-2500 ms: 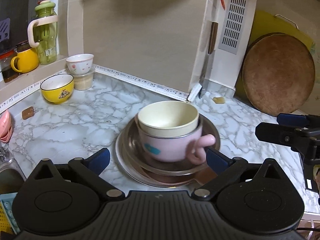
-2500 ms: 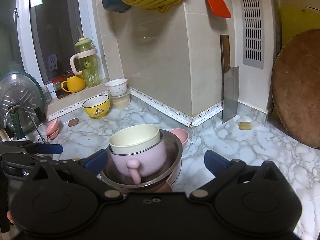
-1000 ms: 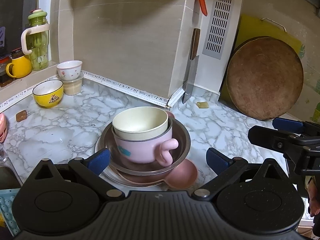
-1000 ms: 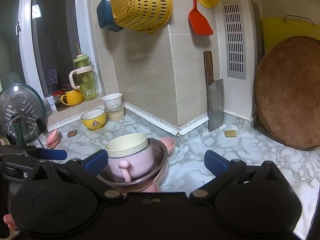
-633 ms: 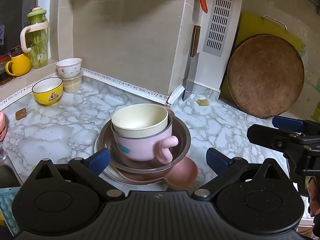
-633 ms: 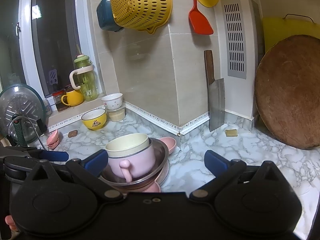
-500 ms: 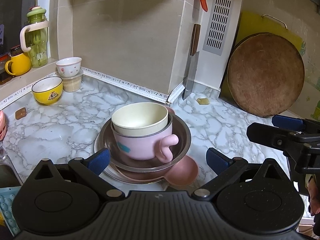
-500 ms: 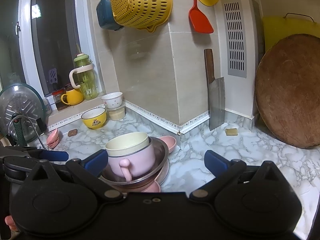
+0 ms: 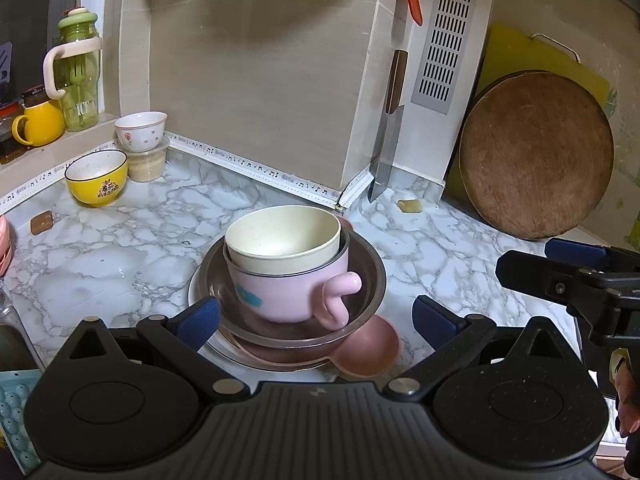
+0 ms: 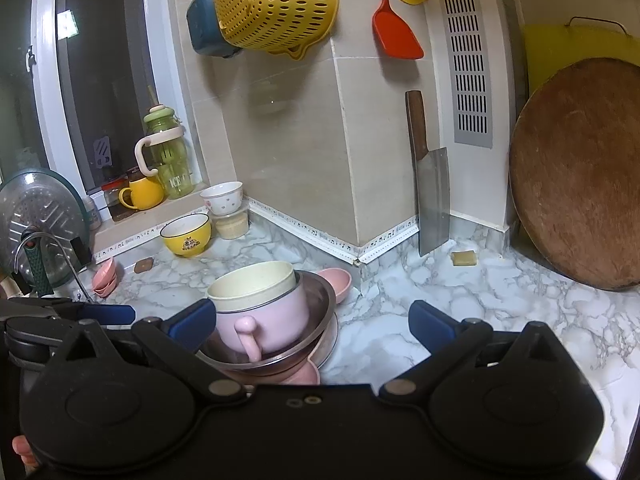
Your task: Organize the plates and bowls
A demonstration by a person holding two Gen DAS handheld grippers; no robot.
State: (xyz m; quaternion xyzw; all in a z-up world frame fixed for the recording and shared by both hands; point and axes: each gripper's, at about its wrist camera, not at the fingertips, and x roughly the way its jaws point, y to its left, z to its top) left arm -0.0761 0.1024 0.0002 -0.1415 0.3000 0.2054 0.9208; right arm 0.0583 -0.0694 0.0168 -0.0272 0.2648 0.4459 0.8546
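Left wrist view: left gripper [image 9: 316,322] spread wide, holding nothing, its 2 fingers either side of the stack's near edge.
Stack: cream bowl [image 9: 282,240] nested in pink mug [image 9: 288,290], in steel bowl [image 9: 370,276], on pink dish [image 9: 366,346] and plate [image 9: 196,294], mid-counter [image 9: 100,264].
Right gripper [image 10: 310,322]: spread, empty, just right of the stack.
Open room: bare marble left and right of the stack.
Edges: yellow bowl [image 9: 96,176] near the wall strip; round board [image 9: 536,154] leaning at right.

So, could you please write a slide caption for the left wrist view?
Open left claw faces a cream bowl nested in a pink mug, inside a steel bowl on stacked plates.
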